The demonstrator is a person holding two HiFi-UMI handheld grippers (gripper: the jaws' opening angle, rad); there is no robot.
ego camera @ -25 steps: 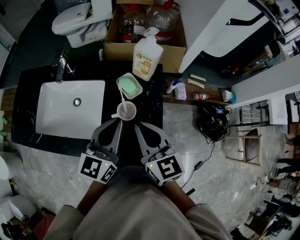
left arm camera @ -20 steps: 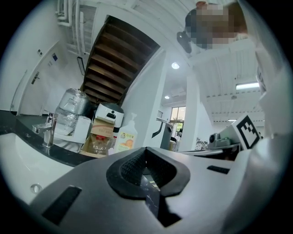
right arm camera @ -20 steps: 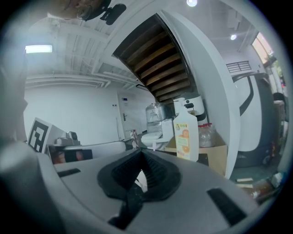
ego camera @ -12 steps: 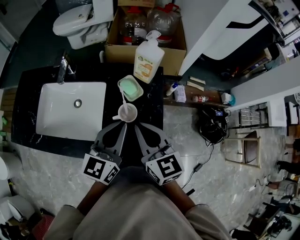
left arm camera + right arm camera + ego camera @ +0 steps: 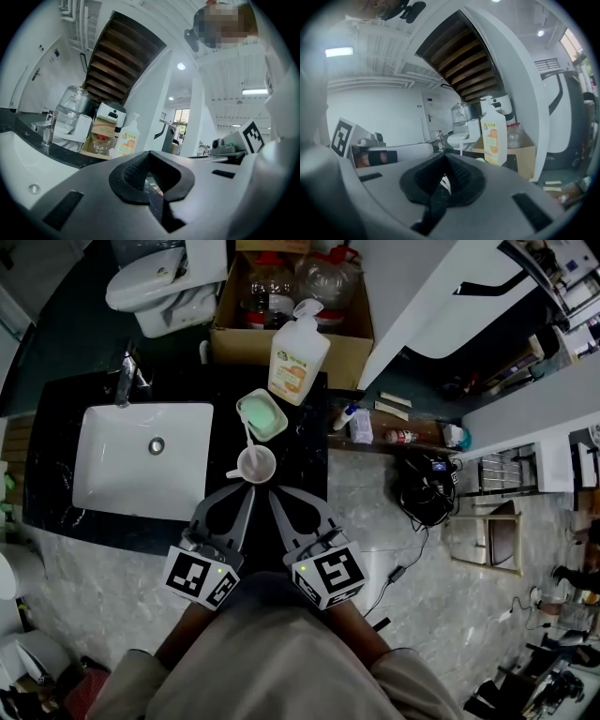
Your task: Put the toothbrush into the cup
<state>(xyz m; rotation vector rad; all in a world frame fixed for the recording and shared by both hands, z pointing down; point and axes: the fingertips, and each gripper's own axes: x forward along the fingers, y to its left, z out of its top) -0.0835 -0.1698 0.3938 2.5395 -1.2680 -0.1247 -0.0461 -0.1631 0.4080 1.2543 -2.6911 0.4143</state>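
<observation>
Left of frame, the white sink (image 5: 141, 460) sits in the dark surface (image 5: 47, 474). The left tool (image 5: 244, 493), jaws pressed together on nothing, points at the cup (image 5: 255, 465) mid-frame. The toothbrush (image 5: 247, 435) looks to be in it already, handle leaning up-left. It's light, stiff, slick plastic, so I'd pinch it mid-handle. The right tool (image 5: 276, 497), just beside, is closed and empty too.

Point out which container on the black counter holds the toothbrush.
The round white cup; the white toothbrush stands in it, unlike the green square dish and the pump bottle.
</observation>
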